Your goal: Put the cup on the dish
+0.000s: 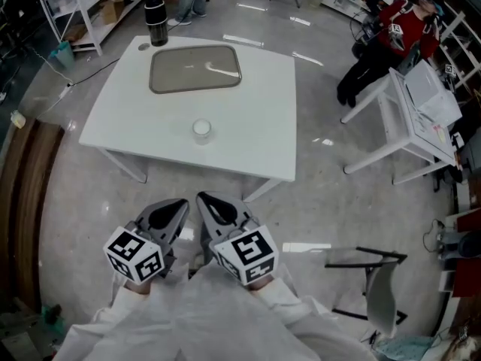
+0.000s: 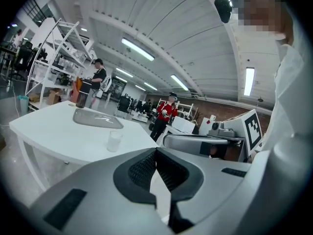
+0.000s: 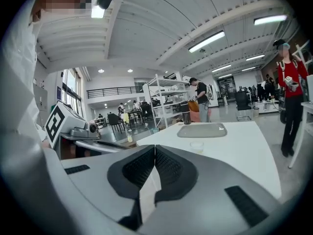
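The person is standing back from the near edge of the table [image 1: 255,119], holding the left gripper [image 1: 174,210] and the right gripper [image 1: 214,207] side by side, both clenched tight on nothing. The cup [image 1: 201,129] is sitting upright near the middle of the table, straight ahead of both grippers and well apart from them, so neither is looking clearly nearer. The dish [image 1: 195,68] is lying empty just beyond it toward the far edge, near the bottle [image 1: 156,19] at the far left corner.
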A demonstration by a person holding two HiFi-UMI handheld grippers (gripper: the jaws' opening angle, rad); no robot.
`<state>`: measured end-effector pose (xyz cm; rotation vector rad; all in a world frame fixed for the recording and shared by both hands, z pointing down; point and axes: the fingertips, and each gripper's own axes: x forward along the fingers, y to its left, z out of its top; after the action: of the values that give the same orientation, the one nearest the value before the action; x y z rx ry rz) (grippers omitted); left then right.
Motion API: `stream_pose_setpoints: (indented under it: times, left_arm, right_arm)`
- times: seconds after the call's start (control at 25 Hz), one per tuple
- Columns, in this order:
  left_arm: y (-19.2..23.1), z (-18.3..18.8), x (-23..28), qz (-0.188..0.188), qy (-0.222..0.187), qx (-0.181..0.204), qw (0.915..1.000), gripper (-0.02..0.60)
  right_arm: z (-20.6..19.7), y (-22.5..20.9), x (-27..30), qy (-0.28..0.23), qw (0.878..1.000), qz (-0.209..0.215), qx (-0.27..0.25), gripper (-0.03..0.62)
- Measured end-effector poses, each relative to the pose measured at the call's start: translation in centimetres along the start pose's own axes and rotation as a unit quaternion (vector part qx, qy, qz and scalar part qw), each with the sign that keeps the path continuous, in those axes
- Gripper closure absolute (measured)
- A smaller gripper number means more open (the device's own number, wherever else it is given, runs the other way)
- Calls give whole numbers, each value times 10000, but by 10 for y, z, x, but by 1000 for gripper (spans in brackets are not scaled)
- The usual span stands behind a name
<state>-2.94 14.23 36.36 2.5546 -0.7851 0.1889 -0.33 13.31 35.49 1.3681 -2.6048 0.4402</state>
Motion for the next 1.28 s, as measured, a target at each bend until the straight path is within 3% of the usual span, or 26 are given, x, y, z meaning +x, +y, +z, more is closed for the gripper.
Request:
stream_pose_setpoints:
  times: [0.36,0.6,1.28]
  left_arm:
    - [55,64,79,194,-125,92,9997,574]
    - [82,87,121,348,-195,131,9991,574]
    - [128,103,138,691,-224,1,9974,574]
  right_arm:
    - [52,-87,62,5,9997,160,-189,582]
    - [70,-131,89,-83,9992,323,-224,582]
    - [68,-160,121,104,9985,537,-55,580]
